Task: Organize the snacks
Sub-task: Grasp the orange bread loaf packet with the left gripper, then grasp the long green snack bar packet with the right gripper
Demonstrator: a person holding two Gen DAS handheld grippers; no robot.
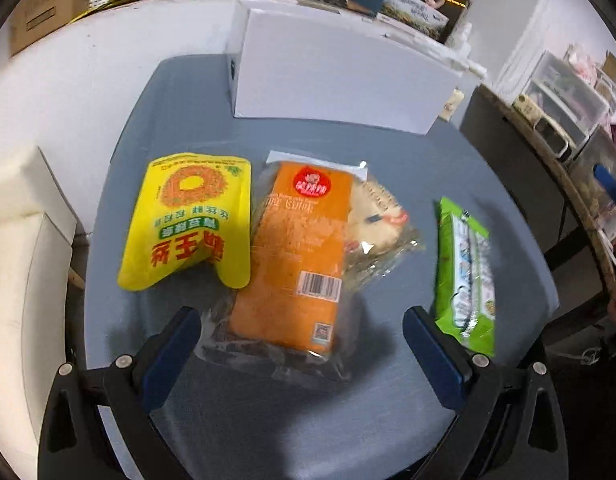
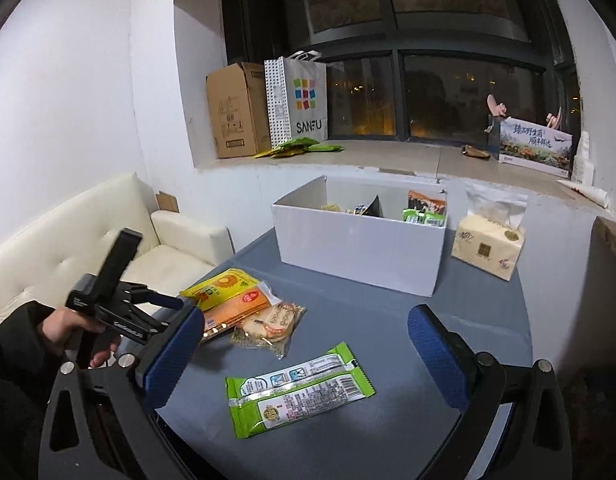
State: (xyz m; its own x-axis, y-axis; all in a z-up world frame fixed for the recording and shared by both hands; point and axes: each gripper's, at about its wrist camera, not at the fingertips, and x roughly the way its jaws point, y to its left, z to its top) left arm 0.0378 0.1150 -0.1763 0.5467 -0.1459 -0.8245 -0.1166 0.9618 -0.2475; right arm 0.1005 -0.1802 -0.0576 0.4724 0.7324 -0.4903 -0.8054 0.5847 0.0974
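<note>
On the grey table lie a yellow snack bag, an orange-labelled packet overlapping a clear packet of biscuits, and a green wrapper to the right. My left gripper is open, its blue fingers on either side of the orange packet's near end, just above it. In the right wrist view the green wrapper lies between and just ahead of my open right gripper. The white box behind holds several snacks. The left gripper hovers by the yellow bag.
A tissue pack sits right of the box. A cream sofa stands left of the table. The window sill carries a cardboard box, a shopping bag and a printed carton. A person's hand holds the left gripper.
</note>
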